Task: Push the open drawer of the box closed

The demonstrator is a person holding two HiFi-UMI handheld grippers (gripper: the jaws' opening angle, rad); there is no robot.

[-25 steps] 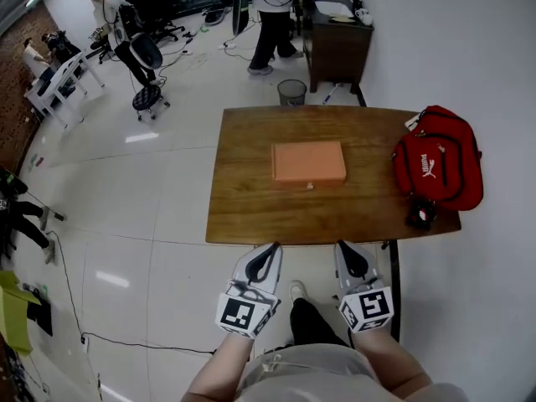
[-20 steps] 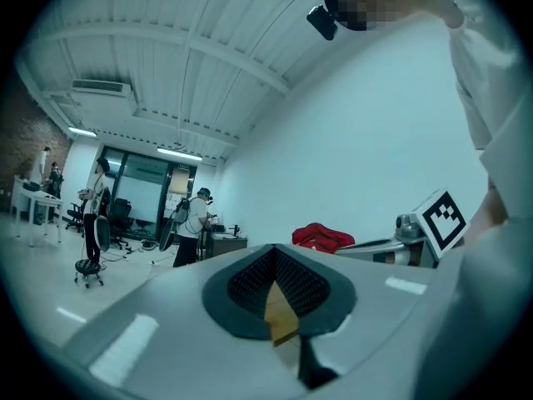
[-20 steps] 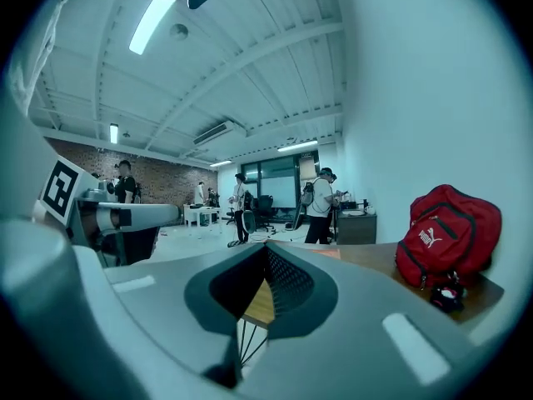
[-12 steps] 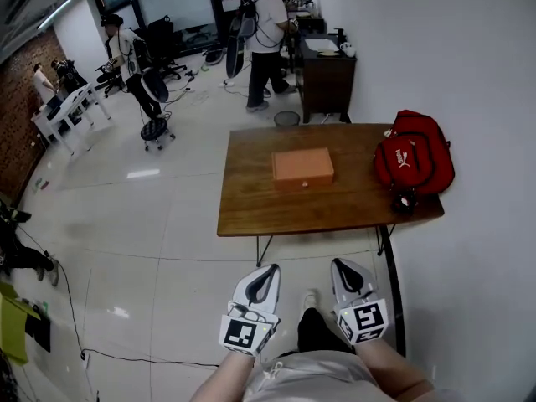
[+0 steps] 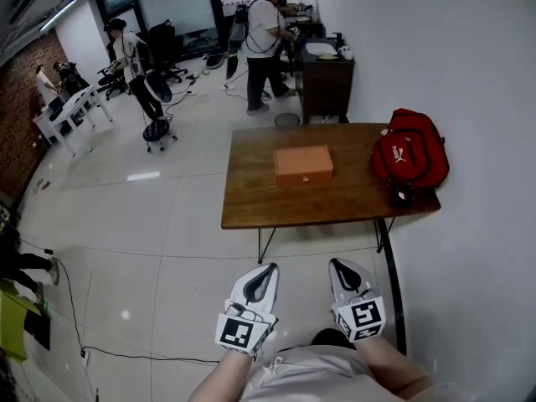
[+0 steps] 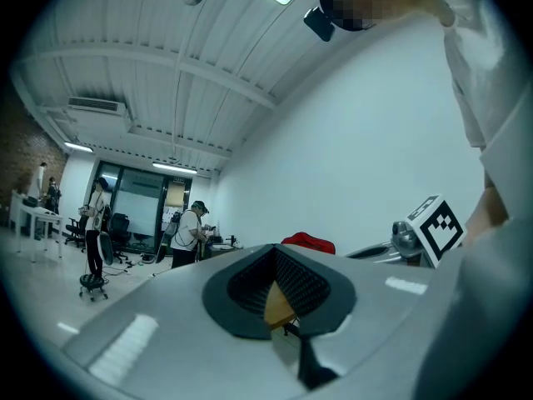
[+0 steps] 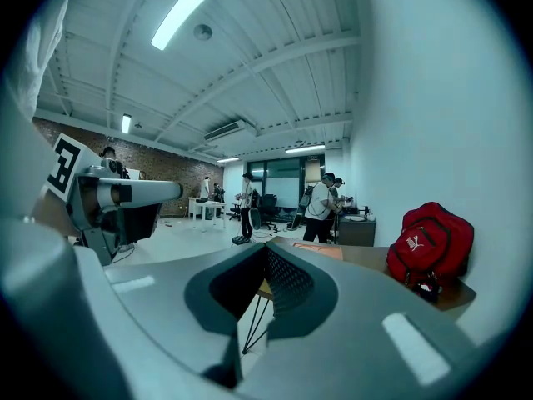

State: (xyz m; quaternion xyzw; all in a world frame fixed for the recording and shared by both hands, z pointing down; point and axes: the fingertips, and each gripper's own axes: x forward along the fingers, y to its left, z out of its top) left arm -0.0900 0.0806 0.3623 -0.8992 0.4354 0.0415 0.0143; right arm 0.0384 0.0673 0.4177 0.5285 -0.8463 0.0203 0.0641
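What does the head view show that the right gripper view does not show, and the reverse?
Only the head view: the waste bin beyond the wooden table, and the person's grey shirt. Only the right gripper view: the ceiling light strip. Both: that table, the orange box, the red backpack, the left gripper.

Bright ceiling-strip light, fisheye-warped edges
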